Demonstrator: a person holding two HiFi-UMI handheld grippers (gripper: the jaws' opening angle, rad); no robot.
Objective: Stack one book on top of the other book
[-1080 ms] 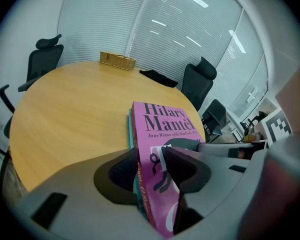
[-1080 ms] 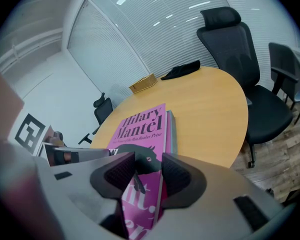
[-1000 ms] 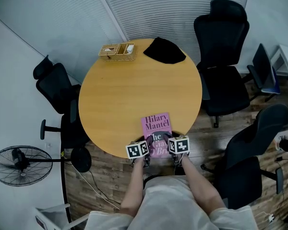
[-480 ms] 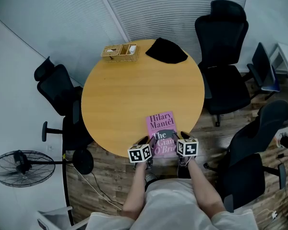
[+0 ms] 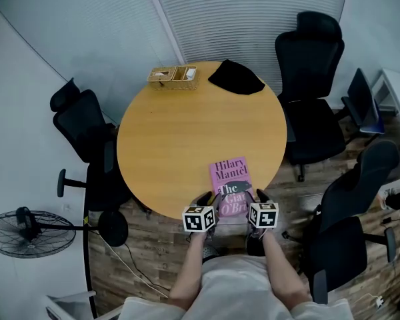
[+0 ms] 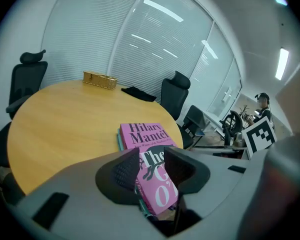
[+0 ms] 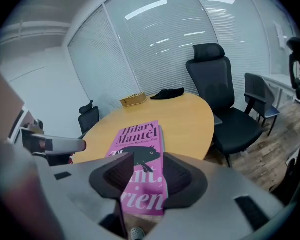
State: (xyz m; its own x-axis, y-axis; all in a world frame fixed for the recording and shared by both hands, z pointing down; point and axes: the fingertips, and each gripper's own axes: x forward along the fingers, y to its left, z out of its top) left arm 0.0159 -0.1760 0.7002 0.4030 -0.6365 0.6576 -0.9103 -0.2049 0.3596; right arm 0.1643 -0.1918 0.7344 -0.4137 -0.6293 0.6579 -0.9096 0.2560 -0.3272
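Pink book [image 5: 230, 185] flat on a teal book [image 6: 119, 138], at the lower rim of the round surface [image 5: 180, 139], lower centre of the head view. Left gripper [image 5: 207, 199] over the stack's lower left corner, with jaws just closed a little yet apart, cover visible between, no pressing. Right gripper [image 5: 260, 195] over the lower right corner, with jaws wide apart above the cover. Much bare wood above the stack. Basket [image 5: 173, 77] and black cloth [image 5: 237, 79] well apart at the upper rim. Chairs [image 5: 310, 79] around, fan [image 5: 27, 222] at lower left on the floor.
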